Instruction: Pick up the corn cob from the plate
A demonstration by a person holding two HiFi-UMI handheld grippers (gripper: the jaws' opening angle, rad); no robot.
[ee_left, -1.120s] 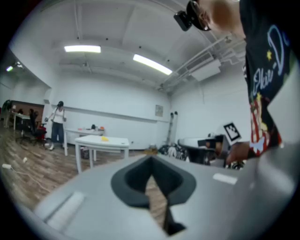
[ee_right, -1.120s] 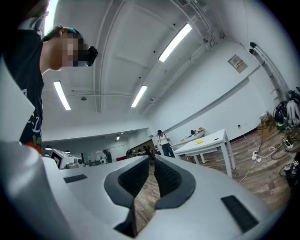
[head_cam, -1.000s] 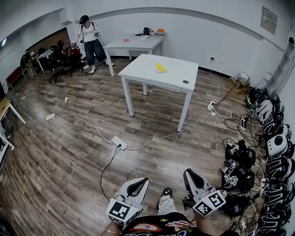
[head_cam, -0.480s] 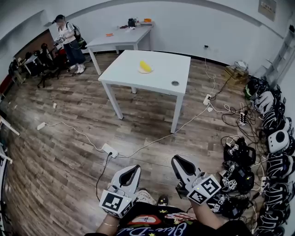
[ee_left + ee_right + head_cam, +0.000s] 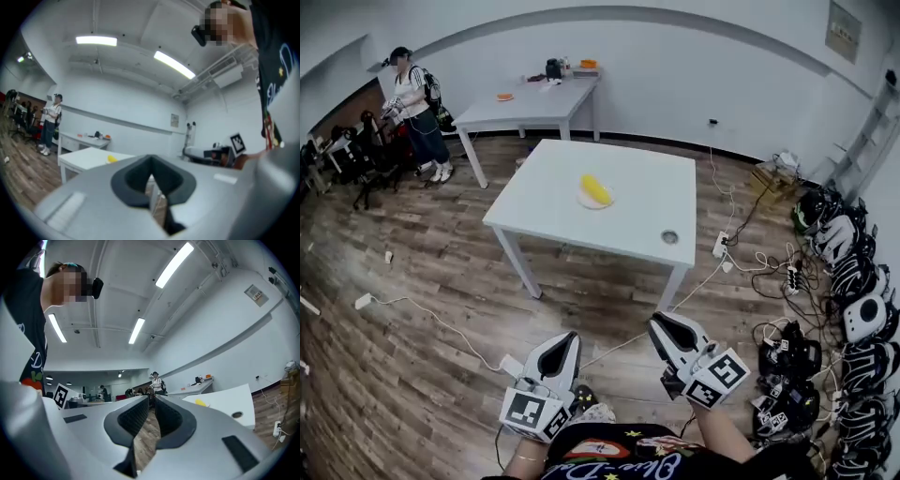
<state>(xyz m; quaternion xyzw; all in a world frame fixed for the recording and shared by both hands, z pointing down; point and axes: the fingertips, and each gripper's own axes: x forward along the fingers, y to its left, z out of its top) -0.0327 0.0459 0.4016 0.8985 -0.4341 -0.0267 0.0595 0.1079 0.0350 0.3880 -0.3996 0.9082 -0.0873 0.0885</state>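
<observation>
A yellow corn cob (image 5: 595, 190) lies on a small white plate (image 5: 584, 200) on the white table (image 5: 544, 211) in the middle of the room. Both grippers hover low at the near edge of the head view, well short of the table. My left gripper (image 5: 570, 336) is shut with nothing in it, and so is my right gripper (image 5: 656, 322). The left gripper view shows the shut left gripper (image 5: 151, 158) with the corn cob (image 5: 111, 159) far off beyond it. In the right gripper view the corn cob (image 5: 201, 402) lies far to the right of the right gripper (image 5: 152, 397).
A round dark fitting (image 5: 670, 237) sits near the table's front right corner. A second white table (image 5: 534, 98) with small items stands at the back, with a person (image 5: 412, 108) beside it. Cables (image 5: 422, 314) cross the wooden floor; headsets (image 5: 853, 281) line the right wall.
The table with the corn cob has come much nearer and lower in the head view. Both grippers stay shut at the bottom edge, carried forward together.
</observation>
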